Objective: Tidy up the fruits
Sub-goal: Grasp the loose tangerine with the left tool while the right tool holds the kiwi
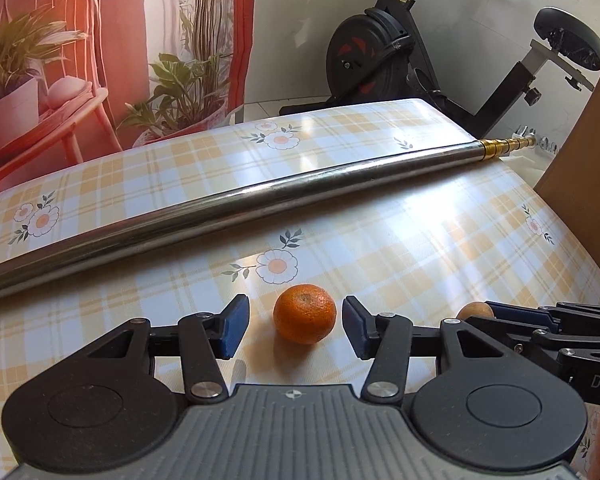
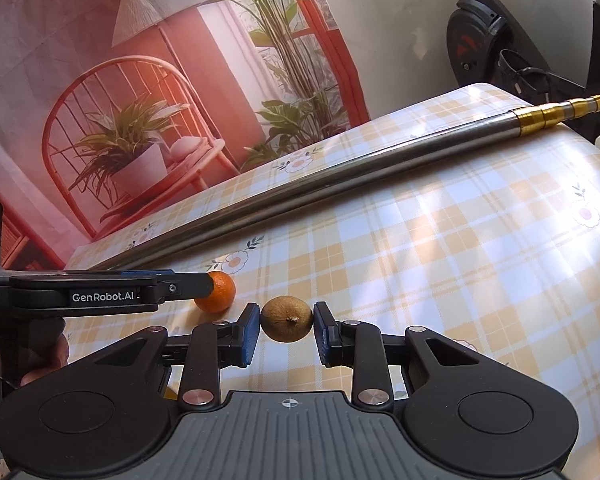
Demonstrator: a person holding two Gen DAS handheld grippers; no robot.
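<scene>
Left gripper [image 1: 296,326] sits low over the checked tablecloth [image 1: 420,248], jaws apart, with the orange [image 1: 304,313] between its blue pads [image 1: 232,330]. A clear gap shows on either side of the fruit, so nothing is gripped; the orange rests on the cloth. Seen from the right wrist, this gripper's finger crosses in front of the orange's left edge.

Right gripper [image 2: 286,330] is clamped on a brown round fruit [image 2: 286,319], both blue pads pressed against its sides, stem end facing the camera. In the left wrist view the same fruit shows only as a tan sliver at the right gripper's tip, to the right of the orange.

The two fruits lie near each other, not touching. Behind them a metal pole [image 1: 260,200] with a gold-banded end lies across the table. An exercise bike [image 1: 400,52] stands beyond the table's far edge.
</scene>
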